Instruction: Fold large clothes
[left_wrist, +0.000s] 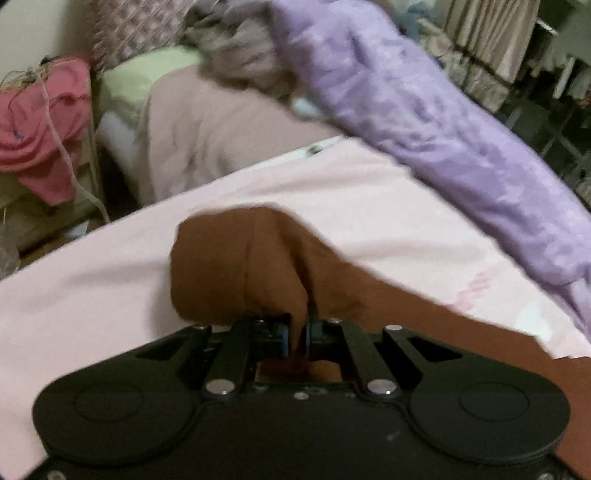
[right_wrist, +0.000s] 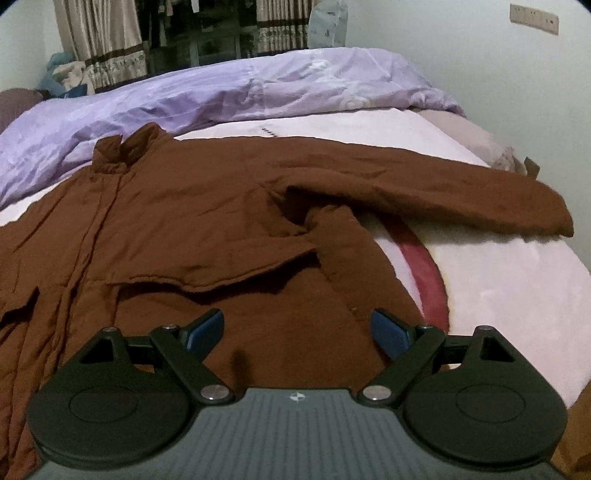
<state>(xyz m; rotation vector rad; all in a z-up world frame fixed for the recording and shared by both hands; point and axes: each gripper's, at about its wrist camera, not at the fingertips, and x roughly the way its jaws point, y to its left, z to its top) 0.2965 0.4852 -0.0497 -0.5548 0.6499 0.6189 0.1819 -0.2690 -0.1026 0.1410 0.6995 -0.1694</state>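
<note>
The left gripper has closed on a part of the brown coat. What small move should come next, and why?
Probably the left gripper should lift the pinched fold of the brown coat and carry it across the coat's body. Its jaws are shut on the fabric, while the right gripper is open above the lower part of the coat, holding nothing. The coat lies spread on the pink sheet, one sleeve stretched out.
</note>
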